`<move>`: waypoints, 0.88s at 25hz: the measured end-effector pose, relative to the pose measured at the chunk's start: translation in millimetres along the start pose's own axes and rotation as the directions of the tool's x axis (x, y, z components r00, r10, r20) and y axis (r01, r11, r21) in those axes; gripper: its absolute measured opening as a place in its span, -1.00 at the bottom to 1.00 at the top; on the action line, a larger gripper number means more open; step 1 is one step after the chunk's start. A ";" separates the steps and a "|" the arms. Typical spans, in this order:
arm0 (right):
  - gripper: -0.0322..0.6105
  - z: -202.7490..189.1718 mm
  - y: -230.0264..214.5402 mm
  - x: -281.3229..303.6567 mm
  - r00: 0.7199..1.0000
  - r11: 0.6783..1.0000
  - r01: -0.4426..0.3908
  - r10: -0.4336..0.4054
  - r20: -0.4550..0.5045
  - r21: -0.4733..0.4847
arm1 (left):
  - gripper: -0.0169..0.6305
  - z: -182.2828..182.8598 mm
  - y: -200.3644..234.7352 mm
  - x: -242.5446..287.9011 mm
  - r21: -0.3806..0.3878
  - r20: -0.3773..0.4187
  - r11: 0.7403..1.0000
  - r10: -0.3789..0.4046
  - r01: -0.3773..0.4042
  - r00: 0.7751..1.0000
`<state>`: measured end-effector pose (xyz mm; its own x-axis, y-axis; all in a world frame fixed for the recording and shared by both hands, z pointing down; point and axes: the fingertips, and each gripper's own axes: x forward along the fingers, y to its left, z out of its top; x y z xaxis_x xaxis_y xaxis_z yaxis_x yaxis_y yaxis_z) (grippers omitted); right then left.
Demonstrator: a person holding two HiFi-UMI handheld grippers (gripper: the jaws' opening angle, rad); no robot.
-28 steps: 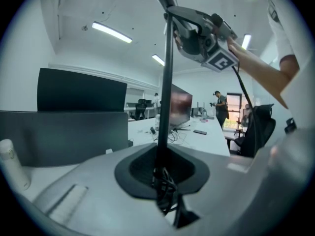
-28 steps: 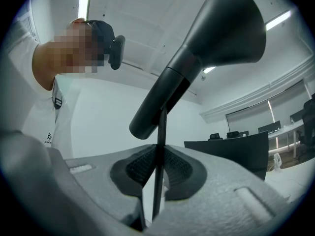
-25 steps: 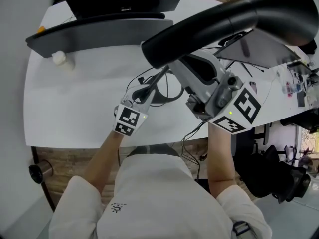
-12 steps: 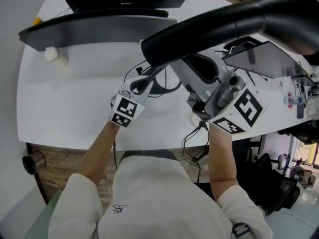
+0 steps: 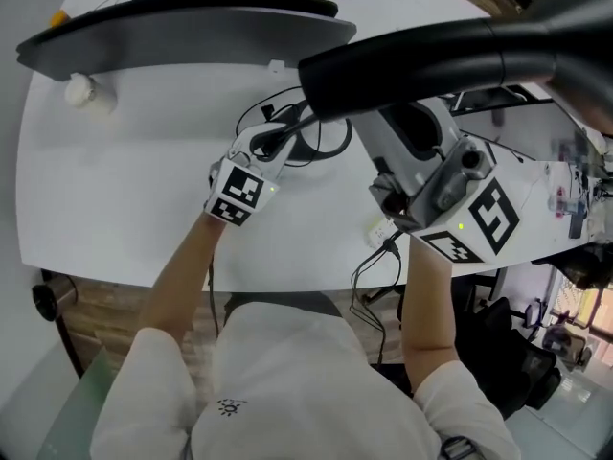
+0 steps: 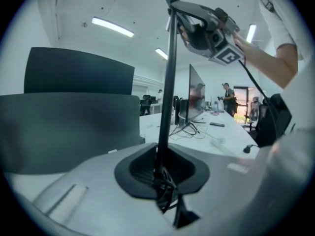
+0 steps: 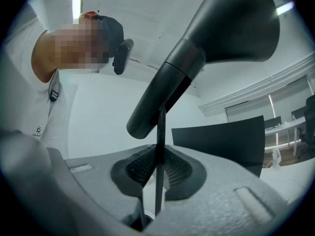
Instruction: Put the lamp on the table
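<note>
Lamp [image 5: 431,51] — stem between left tool [image 6: 162,173], right tool [image 7: 158,171]

Seen from the head view's centre, the white tabletop [image 5: 124,190] lies bare at 9 o'clock. A wide dark grey curved monitor [image 5: 192,36] bars 11 to 12, and a small white bottle [image 5: 79,91] stands at 10. Just past centre sprawl looped black cables [image 5: 321,147]. The black lamp [image 5: 450,56] overhangs 1 to 2 with its long tubular head.

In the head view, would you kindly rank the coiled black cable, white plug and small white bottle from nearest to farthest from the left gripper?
1. Coiled black cable, right beside the left gripper.
2. White plug, right, near the table's front edge.
3. Small white bottle, far left.
</note>
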<state>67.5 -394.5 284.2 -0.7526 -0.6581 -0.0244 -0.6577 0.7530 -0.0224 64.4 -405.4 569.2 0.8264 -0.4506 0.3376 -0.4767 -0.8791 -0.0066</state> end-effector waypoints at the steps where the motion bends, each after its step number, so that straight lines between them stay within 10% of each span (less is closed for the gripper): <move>1: -0.79 -2.7 -4.9 -0.4 1.000 1.000 0.005 -0.005 -0.003 -0.002 | -0.82 -0.9 1.3 5.6 0.005 0.002 1.000 -0.004 0.004 1.000; 22: -0.79 -56.1 -89.3 -26.7 0.992 0.994 0.112 -0.112 -0.058 -0.010 | -0.82 -24.9 4.6 107.8 0.026 -0.022 0.995 -0.094 0.094 0.995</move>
<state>144.5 -444.1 342.9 -0.6749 -0.7371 0.0363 -0.7378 0.6748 -0.0147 143.9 -454.2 629.0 0.8609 -0.3627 0.3569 -0.3884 -0.9215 0.0006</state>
